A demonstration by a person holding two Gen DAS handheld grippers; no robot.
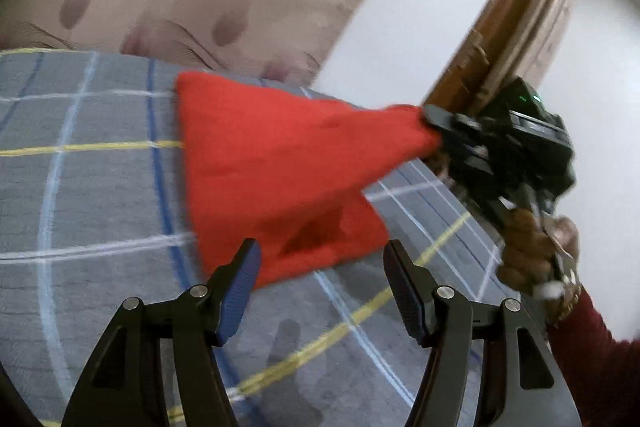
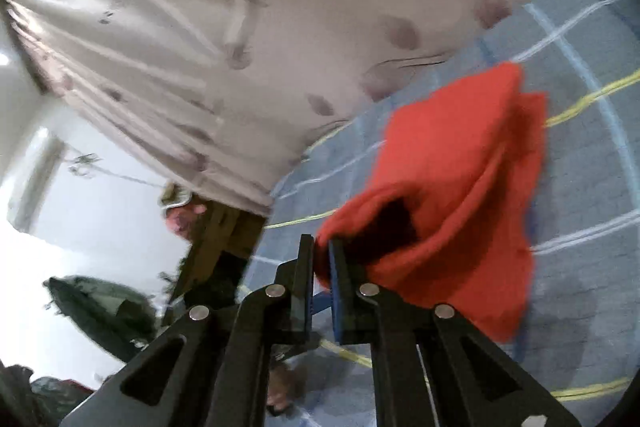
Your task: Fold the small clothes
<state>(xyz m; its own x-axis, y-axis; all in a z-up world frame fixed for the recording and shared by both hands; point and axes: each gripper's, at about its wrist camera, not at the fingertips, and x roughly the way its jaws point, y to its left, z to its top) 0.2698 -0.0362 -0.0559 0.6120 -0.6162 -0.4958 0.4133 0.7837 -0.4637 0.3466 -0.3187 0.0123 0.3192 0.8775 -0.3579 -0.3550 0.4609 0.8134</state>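
The right gripper (image 2: pixel 322 259) pinched a corner of the soft, light red garment (image 1: pixel 280 163), lifting it off the plaid bedcover (image 1: pixel 88 195), as the left gripper (image 1: pixel 320 267) waited open near its free lower corner.

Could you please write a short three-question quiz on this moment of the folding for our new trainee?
1. True or false: the right gripper is shut on a corner of the red cloth.
2. How do the jaws of the left gripper stand? A) closed on the cloth B) apart, gripping nothing C) out of view
3. Fill in: the cloth lies partly on a grey ____ bedcover with blue, white and yellow lines.

Key: 1. true; 2. B; 3. checked
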